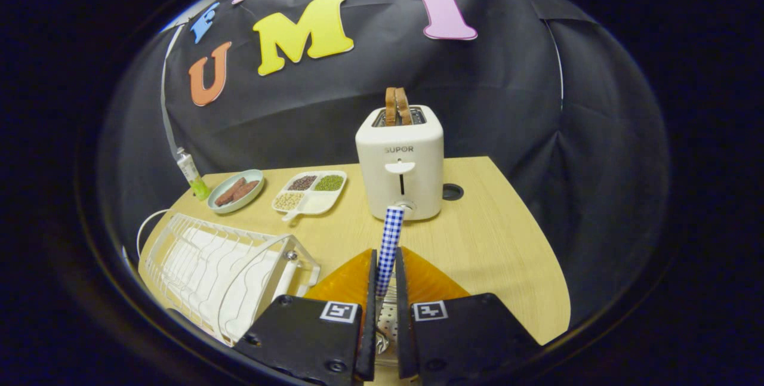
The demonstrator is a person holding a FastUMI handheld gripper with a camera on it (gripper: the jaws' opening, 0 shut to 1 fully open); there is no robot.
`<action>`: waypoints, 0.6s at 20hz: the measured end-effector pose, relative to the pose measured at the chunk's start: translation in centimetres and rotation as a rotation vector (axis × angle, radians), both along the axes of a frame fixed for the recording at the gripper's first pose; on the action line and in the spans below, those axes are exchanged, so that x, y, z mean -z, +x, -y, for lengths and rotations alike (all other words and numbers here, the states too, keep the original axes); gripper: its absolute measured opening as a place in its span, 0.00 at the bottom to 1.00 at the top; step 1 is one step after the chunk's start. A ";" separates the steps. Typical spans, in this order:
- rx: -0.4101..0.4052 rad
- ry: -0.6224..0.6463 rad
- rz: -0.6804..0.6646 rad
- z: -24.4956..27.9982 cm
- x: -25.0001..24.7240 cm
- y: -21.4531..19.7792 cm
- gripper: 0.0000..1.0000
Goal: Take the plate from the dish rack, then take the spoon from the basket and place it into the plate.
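At the table's near edge, the gripper pinches the spoon by its checked handle, above the amber plate. The dish rack sits at the near left corner, and a toaster stands toward the far edge.

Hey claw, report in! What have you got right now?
Claw shut on the checkered-handled spoon, handle pointing toward the toaster. Orange plate right under the fingers. Dish rack alongside. Nothing blocking the drop.

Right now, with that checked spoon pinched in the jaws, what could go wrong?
The blue-and-white checked spoon handle is held only at its lower part, so it could pivot or slip. It points at the white toaster, which a forward swing might hit. The orange ribbed plate lies under the gripper, making aim hard to judge.
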State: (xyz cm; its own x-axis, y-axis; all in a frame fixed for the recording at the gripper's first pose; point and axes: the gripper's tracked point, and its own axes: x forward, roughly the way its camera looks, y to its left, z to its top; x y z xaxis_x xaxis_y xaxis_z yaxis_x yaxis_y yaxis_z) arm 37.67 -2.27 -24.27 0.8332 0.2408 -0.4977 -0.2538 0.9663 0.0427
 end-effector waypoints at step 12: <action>0.021 0.077 0.063 1.4 -2.4 -2.7 0.14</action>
